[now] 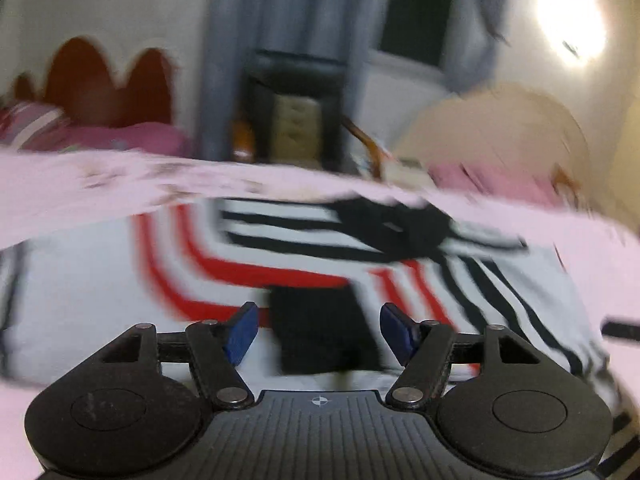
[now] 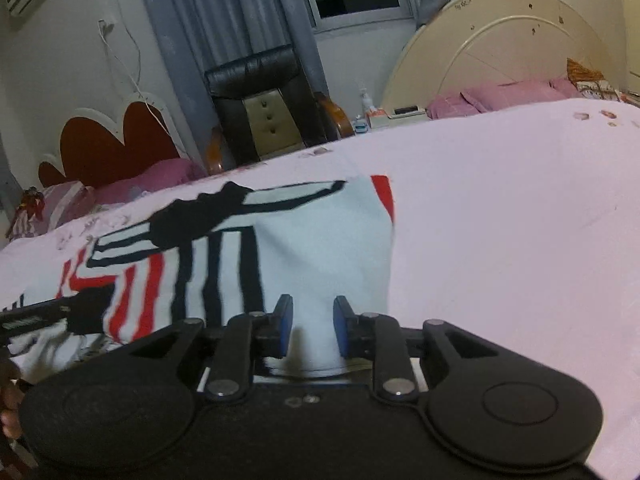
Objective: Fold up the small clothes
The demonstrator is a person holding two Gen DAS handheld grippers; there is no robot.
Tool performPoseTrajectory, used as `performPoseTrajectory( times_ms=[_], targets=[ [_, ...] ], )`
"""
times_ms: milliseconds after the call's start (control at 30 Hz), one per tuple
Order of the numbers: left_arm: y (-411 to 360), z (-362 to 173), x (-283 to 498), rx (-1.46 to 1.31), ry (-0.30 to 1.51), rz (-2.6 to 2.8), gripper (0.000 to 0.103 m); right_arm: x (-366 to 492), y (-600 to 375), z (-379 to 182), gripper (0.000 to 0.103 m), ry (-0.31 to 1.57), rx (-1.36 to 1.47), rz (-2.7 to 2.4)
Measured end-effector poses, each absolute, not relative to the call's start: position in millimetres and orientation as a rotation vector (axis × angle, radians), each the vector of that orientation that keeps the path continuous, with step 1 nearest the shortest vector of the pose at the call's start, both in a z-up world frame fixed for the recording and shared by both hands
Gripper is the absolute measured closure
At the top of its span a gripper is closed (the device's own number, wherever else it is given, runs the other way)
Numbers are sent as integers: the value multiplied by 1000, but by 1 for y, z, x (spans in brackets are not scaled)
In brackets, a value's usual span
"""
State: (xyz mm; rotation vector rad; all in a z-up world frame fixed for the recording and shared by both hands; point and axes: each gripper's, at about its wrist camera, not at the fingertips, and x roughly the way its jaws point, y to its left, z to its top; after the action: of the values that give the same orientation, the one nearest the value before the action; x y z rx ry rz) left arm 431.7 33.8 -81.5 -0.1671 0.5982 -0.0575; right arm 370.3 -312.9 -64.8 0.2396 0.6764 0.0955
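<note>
A small white garment (image 1: 100, 280) with red and black stripes lies spread on the pink bed sheet (image 1: 60, 192); the left wrist view is blurred. My left gripper (image 1: 320, 332) hovers over its near part, jaws wide apart and nothing between them. In the right wrist view the garment (image 2: 320, 240) has its right side folded over, showing plain white with a red corner. My right gripper (image 2: 313, 332) sits low at the garment's near edge. Its blue pads (image 2: 285, 328) stand a little apart with white cloth showing in the gap, and I see no pinch. The left gripper's black fingers (image 2: 60, 314) reach in from the left.
The pink sheet (image 2: 500, 240) stretches wide to the right of the garment. Beyond the bed stand a black leather chair (image 2: 264, 100), a cream headboard (image 2: 500, 48) with pink pillows (image 2: 492, 98), a red headboard (image 2: 112, 140) and grey curtains (image 2: 208, 12). A person's hand (image 2: 10, 404) shows at bottom left.
</note>
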Motion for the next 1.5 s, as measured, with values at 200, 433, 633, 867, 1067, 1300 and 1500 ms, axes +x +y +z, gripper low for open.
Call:
performPoseTrajectory(
  times_ms=[200, 433, 633, 867, 1067, 1300, 1500],
  targets=[
    [185, -89, 355, -424, 533, 205, 36, 362, -310, -66, 79, 699, 357, 85],
    [325, -129, 309, -807, 519, 432, 75, 362, -282, -80, 78, 740, 451, 76],
    [373, -156, 312, -1015, 450, 415, 75, 363, -251, -72, 77, 736, 433, 92],
    [380, -163, 335, -1035, 413, 437, 75, 362, -234, -61, 77, 728, 420, 80],
    [354, -128, 357, -744, 465, 413, 98, 357, -235, -50, 76, 709, 410, 64],
    [217, -79, 407, -301, 517, 70, 98, 350, -248, -52, 76, 699, 437, 52],
    [82, -75, 446, -54, 581, -170, 98, 347, -263, -55, 76, 688, 469, 56]
  ],
)
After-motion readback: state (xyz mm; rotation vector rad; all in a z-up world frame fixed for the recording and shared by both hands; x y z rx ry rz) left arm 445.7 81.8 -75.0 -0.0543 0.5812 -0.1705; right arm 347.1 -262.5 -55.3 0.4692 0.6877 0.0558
